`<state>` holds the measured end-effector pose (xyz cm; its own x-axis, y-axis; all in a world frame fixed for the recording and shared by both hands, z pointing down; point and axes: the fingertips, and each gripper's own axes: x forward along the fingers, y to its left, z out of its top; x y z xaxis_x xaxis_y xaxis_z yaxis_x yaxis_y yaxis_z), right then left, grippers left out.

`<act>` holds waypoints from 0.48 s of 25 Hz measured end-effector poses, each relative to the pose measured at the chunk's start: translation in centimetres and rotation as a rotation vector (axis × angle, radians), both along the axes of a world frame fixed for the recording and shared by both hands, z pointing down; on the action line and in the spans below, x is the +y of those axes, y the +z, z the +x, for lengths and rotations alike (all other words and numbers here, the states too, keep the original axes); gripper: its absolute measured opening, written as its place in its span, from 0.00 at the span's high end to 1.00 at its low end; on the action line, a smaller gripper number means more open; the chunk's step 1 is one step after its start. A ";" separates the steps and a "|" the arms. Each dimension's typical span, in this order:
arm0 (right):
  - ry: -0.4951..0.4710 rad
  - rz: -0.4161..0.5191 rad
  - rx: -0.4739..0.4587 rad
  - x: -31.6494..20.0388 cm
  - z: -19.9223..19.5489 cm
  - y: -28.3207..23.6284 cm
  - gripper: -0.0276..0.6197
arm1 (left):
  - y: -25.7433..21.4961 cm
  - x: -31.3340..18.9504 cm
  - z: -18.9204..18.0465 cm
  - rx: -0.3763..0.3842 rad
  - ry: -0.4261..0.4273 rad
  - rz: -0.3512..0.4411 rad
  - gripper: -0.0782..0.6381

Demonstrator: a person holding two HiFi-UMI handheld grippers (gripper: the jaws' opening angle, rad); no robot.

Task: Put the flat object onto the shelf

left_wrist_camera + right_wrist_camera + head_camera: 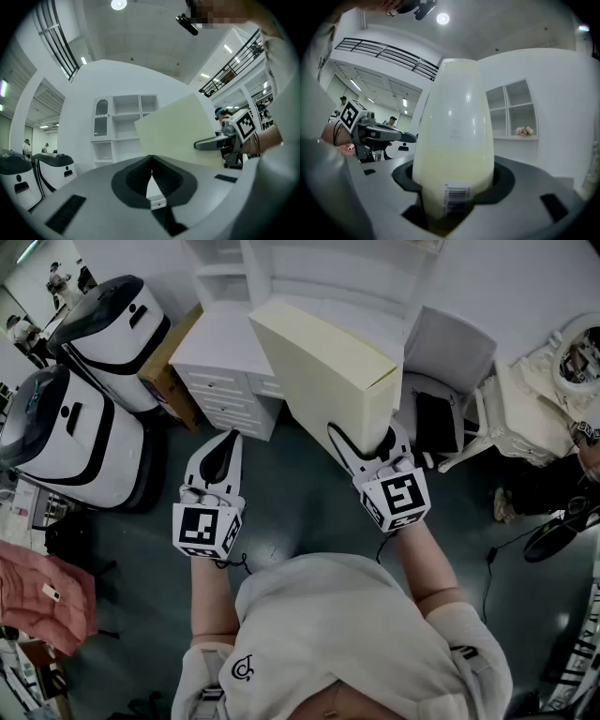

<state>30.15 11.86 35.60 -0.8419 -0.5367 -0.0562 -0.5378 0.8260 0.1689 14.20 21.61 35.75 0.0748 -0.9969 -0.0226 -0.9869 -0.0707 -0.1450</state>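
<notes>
The flat object [323,371] is a pale yellow, thin box with a barcode label. It stands upright on its lower edge between the jaws of my right gripper [364,444], which is shut on it. In the right gripper view the flat object [452,140] fills the middle and rises from the right gripper [451,190]. My left gripper [223,444] hangs to the left of it, shut and empty, its jaws meeting [151,169]. The white shelf [281,273] stands ahead against the wall, with open compartments [124,126].
A white chest of drawers [220,371] stands below the shelf, with a brown board [164,371] leaning beside it. Two white and black machines [70,427] are at the left. A grey chair [441,371] is at the right. Pink flowers [524,131] sit in one shelf compartment.
</notes>
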 end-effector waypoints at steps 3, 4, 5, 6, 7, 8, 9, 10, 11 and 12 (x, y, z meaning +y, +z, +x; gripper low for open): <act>0.007 -0.018 -0.008 0.0 0.0 0.1 0.54 | 0.1 0.2 -0.1 -0.002 0.008 -0.008 0.87; 0.009 -0.021 -0.009 0.0 0.0 0.2 0.54 | 0.1 0.2 -0.1 -0.001 0.009 -0.008 0.87; 0.011 -0.023 -0.009 0.1 0.0 0.2 0.54 | 0.2 0.2 -0.2 0.000 0.010 -0.007 0.87; 0.013 -0.024 -0.008 0.1 0.0 0.3 0.54 | 0.2 0.3 -0.3 0.003 0.010 -0.005 0.87; 0.015 -0.025 -0.007 0.2 -0.1 0.4 0.54 | 0.2 0.4 -0.4 0.006 0.011 -0.003 0.87; 0.016 -0.026 -0.006 0.3 -0.1 0.4 0.54 | 0.2 0.4 -0.5 0.008 0.012 -0.002 0.87; 0.018 -0.027 -0.005 0.4 -0.2 0.5 0.54 | 0.2 0.5 -0.6 0.010 0.015 0.000 0.87; 0.021 -0.028 -0.004 0.5 -0.3 0.5 0.54 | 0.2 0.5 -0.6 0.011 0.019 0.000 0.87; 0.023 -0.030 -0.003 0.6 -0.4 0.5 0.54 | 0.1 0.6 -0.7 0.013 0.024 0.001 0.87; 0.025 -0.032 -0.002 0.7 -0.5 0.5 0.54 | 0.1 0.7 -0.8 0.014 0.028 0.001 0.87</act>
